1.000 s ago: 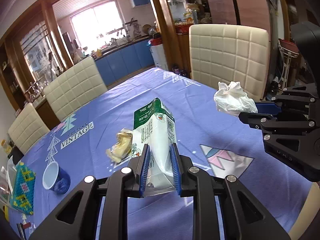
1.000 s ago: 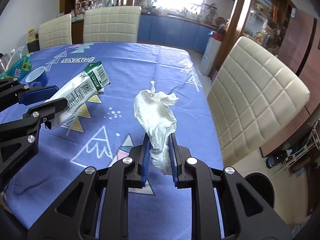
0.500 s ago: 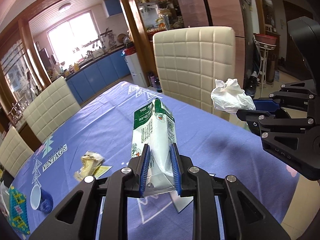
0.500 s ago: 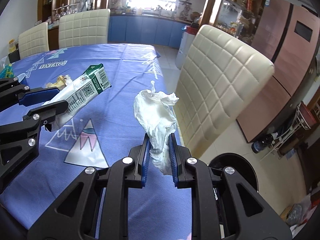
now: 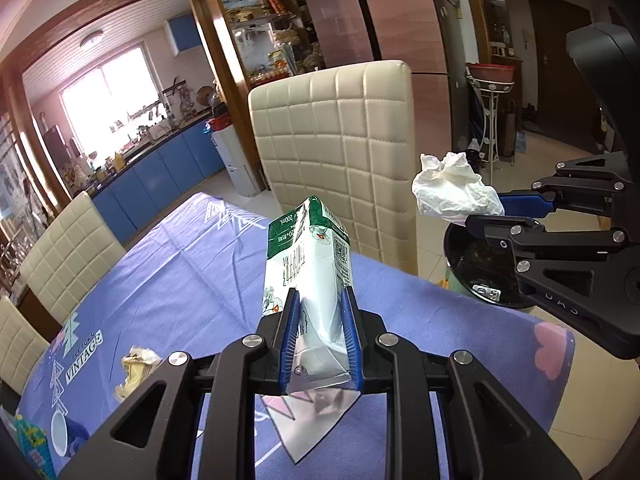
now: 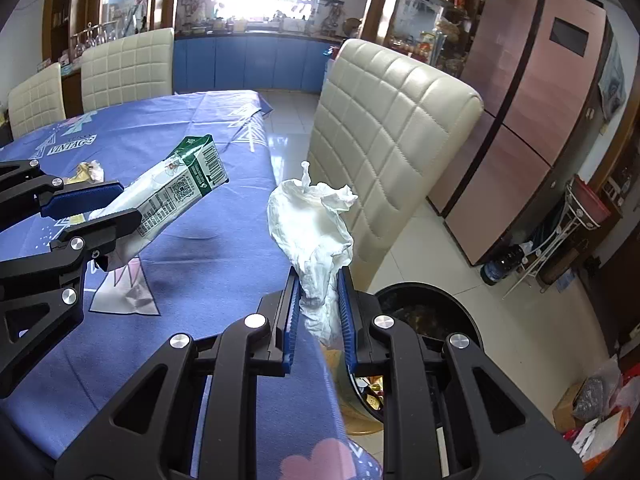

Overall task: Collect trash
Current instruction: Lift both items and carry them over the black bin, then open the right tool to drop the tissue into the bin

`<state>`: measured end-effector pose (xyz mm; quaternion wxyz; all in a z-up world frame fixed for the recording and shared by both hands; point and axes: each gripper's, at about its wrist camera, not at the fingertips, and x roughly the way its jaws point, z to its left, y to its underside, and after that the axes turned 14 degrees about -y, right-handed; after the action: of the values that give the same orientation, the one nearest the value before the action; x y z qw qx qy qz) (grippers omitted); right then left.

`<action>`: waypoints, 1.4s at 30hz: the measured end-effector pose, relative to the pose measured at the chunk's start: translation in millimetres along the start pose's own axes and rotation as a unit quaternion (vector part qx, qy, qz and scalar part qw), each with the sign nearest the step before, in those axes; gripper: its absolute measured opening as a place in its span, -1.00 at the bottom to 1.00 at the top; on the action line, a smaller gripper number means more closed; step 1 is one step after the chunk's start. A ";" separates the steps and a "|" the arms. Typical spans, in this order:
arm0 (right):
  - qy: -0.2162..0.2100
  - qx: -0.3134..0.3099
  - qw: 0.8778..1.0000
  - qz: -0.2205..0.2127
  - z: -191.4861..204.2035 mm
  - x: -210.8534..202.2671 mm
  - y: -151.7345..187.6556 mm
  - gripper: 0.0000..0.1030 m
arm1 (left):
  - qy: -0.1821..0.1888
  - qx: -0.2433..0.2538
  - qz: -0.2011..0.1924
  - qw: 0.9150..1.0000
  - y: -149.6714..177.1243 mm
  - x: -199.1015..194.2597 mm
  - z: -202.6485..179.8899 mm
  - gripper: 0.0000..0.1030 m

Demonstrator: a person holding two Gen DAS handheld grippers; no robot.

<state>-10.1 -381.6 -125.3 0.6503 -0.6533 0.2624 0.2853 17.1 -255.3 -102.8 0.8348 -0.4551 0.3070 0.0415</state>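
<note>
Carrying trash toward the black bin (image 6: 424, 308) beside the counter (image 5: 192, 264), I have left tongs (image 5: 320, 336) clamped on the carton (image 5: 308, 264), right tongs (image 6: 318, 316) pinching the tissue (image 6: 312, 224) nearly above it; next, release over the opening.

Milk carton (image 5: 306, 264): white body with green gabled top, printed text and QR code on its sides, lower end crushed flat; held off the surface at centre frame in the left wrist view, top tilted up and away. Crumpled white tissue (image 6: 314, 232): loose wad, pinched at its lower end, bulk standing upward at centre frame in the right wrist view, above the surface edge. Yellowish crumpled wrapper (image 5: 136, 368) lies on the blue surface at lower left; black bin (image 6: 430, 312), holding dark waste, stands on the floor at lower right.
</note>
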 end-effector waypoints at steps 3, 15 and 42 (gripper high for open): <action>0.007 0.007 1.000 -0.002 -8.7 -3.3 1.4 -0.61 | 0.007 0.007 -0.007 1.000 -7.1 -1.0 -9.2 -0.59; 0.038 0.026 0.999 -0.010 -43.1 -19.2 7.3 -0.61 | 0.033 0.025 -0.035 0.999 -32.2 -5.7 -41.9 -0.59; 0.123 0.078 0.989 -0.038 -126.7 -51.4 17.2 -0.58 | 0.072 0.045 -0.060 0.995 -70.2 0.5 -101.3 -0.59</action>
<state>-54.3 -510.0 -101.7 0.6726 -0.6403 0.3366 0.1563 -6.2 -375.8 -91.8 0.8311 -0.4363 0.3402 -0.0560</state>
